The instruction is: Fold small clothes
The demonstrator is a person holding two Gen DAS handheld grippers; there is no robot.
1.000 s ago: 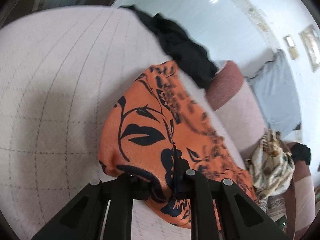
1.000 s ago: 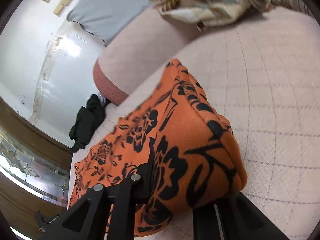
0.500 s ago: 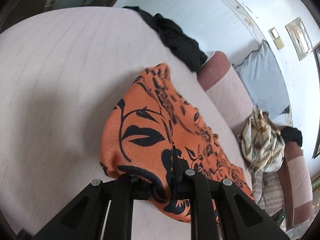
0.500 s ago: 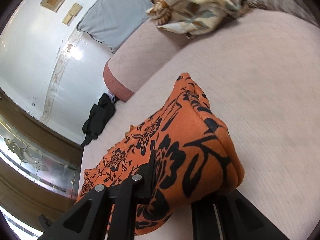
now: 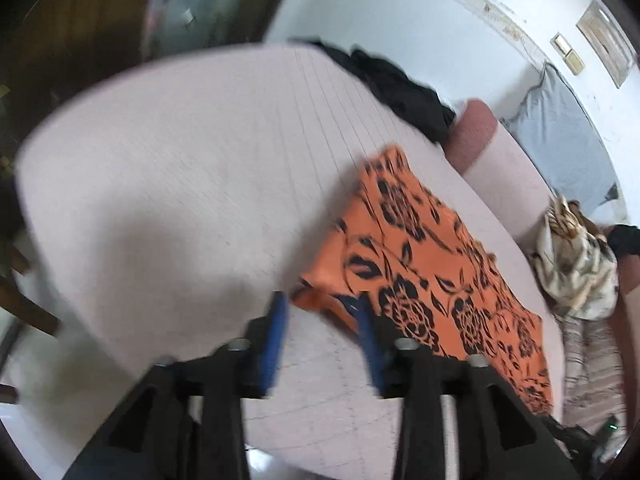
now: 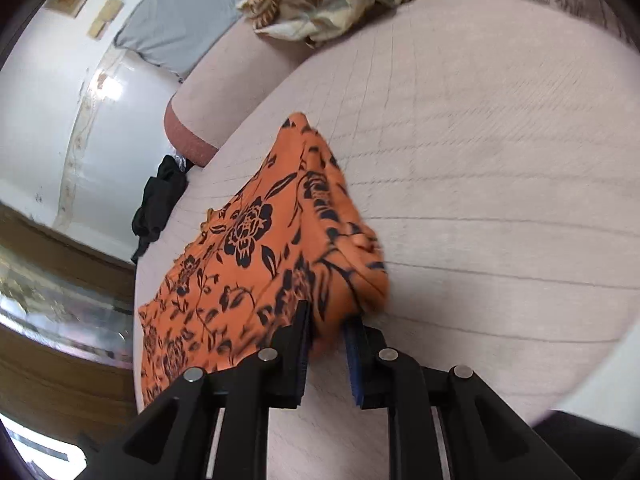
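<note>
An orange garment with black flowers [image 5: 420, 264] lies folded on the pale pink quilted cushion [image 5: 200, 200]. My left gripper [image 5: 322, 312] is open and empty; its right finger sits at the garment's near corner. In the right wrist view the garment [image 6: 256, 248] lies flat on the left with a raised fold at its right end. My right gripper [image 6: 326, 328] is partly open, and that end of the cloth still sits between the fingers.
A black garment [image 5: 396, 88] lies at the cushion's far edge, also in the right wrist view [image 6: 158, 204]. A cream patterned cloth [image 5: 572, 268] is heaped by the sofa back. A grey pillow [image 5: 560, 136] leans on the wall.
Both grippers have opened and let the orange garment down onto the cushion. The left gripper has pulled back clear of the cloth. The frames are blurred by motion.
</note>
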